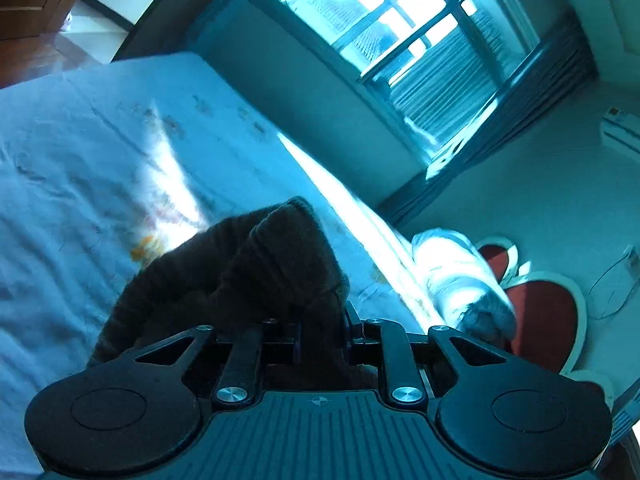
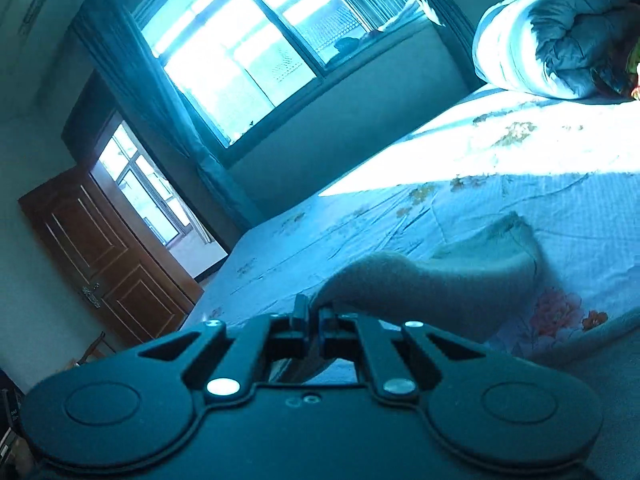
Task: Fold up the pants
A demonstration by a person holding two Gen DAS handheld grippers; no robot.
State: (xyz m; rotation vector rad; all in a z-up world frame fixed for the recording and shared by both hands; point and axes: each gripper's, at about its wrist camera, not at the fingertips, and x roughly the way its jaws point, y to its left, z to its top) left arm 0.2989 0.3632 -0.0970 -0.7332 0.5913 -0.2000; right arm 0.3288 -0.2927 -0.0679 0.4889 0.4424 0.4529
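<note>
- The left wrist view sits just behind the left gripper (image 1: 322, 326), low over the bed (image 1: 80, 168), looking along its fingers at the pants (image 1: 256, 264) bunched close before the lens.
- The right wrist view rides likewise behind the right gripper (image 2: 314, 314), tilted, skimming the bed (image 2: 580, 216).
- Both views share the bed, the window (image 1: 400, 28) (image 2: 240, 52) and the rolled quilt (image 1: 464, 280) (image 2: 560, 36).

Daylight pours through my window (image 2: 232, 56) and blows it out white; a glaring sun patch crosses the bed (image 2: 500, 152). Everything else is dim, blue-tinted, slightly motion-blurred, and the fisheye bends my edges.
</note>
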